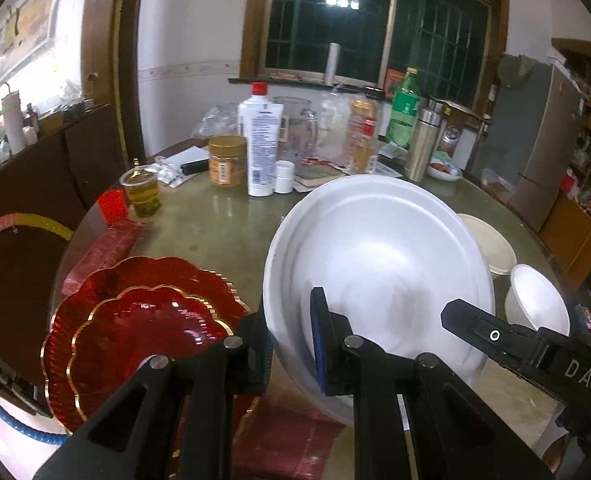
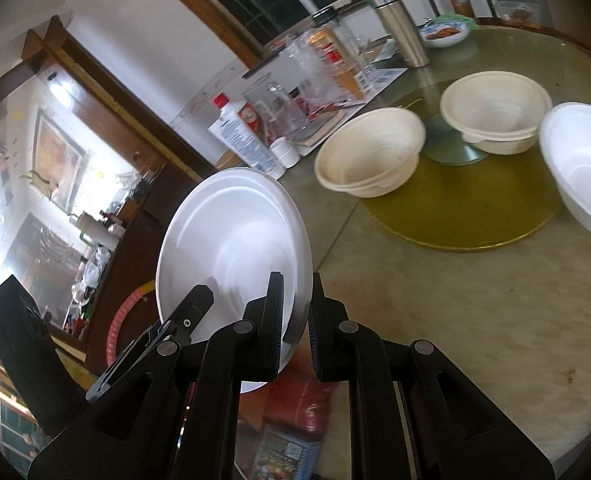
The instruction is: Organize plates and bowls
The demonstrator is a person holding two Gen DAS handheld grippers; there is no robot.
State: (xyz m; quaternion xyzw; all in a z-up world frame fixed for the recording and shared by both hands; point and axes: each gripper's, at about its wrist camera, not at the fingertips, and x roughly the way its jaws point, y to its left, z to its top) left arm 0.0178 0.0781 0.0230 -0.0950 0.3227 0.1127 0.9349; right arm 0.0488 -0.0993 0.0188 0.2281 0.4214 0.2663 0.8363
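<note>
Red scalloped plates stacked at table's L edge | L gripper jaws pinch white foam plate rim, plate tilted, off table | R gripper jaws pinch same rim | cream bowls + white bowl to R | tip: keep both pinches light, level plate w/ both hands before lowering.

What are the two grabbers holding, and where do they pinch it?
Both hold the white plate, tilted up off the table. The left gripper and the right gripper each pinch its near rim.
</note>
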